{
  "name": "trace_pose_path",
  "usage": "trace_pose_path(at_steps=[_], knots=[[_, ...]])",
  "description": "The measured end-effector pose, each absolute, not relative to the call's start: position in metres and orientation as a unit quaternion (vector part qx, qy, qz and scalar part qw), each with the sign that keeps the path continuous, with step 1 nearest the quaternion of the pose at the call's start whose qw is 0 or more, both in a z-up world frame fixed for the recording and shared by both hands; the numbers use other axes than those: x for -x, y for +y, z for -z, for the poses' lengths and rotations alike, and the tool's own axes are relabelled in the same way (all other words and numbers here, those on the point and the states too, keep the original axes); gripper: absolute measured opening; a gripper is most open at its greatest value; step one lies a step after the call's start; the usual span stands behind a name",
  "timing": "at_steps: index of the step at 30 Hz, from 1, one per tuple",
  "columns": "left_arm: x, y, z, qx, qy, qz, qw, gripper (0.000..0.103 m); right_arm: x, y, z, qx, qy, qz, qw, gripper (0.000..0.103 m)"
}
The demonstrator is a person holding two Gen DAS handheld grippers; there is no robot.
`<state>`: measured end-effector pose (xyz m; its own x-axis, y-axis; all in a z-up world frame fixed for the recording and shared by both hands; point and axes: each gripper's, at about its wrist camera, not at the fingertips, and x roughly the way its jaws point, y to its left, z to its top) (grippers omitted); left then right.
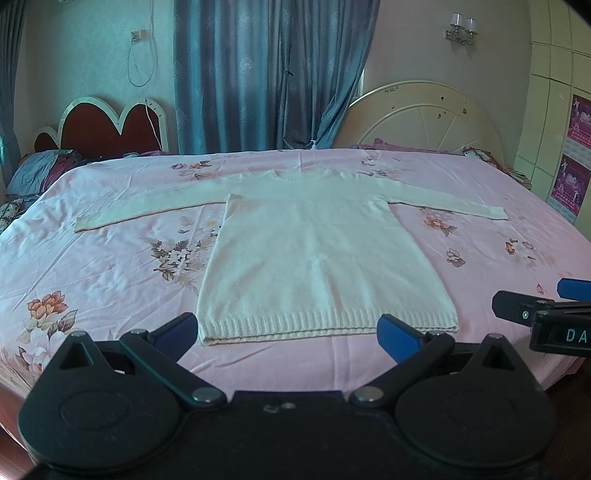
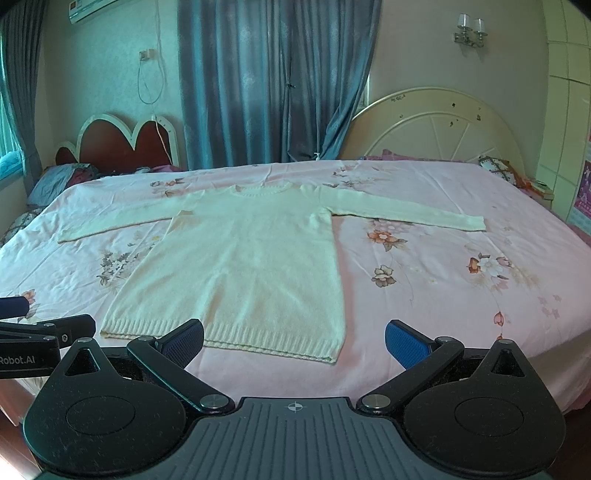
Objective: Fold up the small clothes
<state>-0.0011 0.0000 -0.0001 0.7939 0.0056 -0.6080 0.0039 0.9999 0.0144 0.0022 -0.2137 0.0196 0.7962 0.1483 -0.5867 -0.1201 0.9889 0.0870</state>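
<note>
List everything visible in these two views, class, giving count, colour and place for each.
sweater: one, cream, flat on the bed, sleeves spread
bedsheet: one, pink floral, covering the bed
curtains: blue, behind the bed
cream headboard: one, back right
red headboard: one, white-edged, back left
wall lamp: one, two shades, upper right
left hand-held gripper: black, blue pads, open above the hem
right hand-held gripper: same colours, open near the hem's right corner

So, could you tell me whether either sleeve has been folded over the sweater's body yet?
No, both sleeves of the sweater lie spread flat on the bed.
</note>
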Motion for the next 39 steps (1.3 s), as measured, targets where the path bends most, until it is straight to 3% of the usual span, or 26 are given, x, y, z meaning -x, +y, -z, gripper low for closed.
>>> trace_pose_path(at_steps=[39], knots=[[0.0003, 0.0001, 0.0024, -0.006, 0.325, -0.004, 0.946, 0.103, -0.0061, -0.2177, -0.0183, -0.019, 0.313, -0.073, 0.947, 0.103]])
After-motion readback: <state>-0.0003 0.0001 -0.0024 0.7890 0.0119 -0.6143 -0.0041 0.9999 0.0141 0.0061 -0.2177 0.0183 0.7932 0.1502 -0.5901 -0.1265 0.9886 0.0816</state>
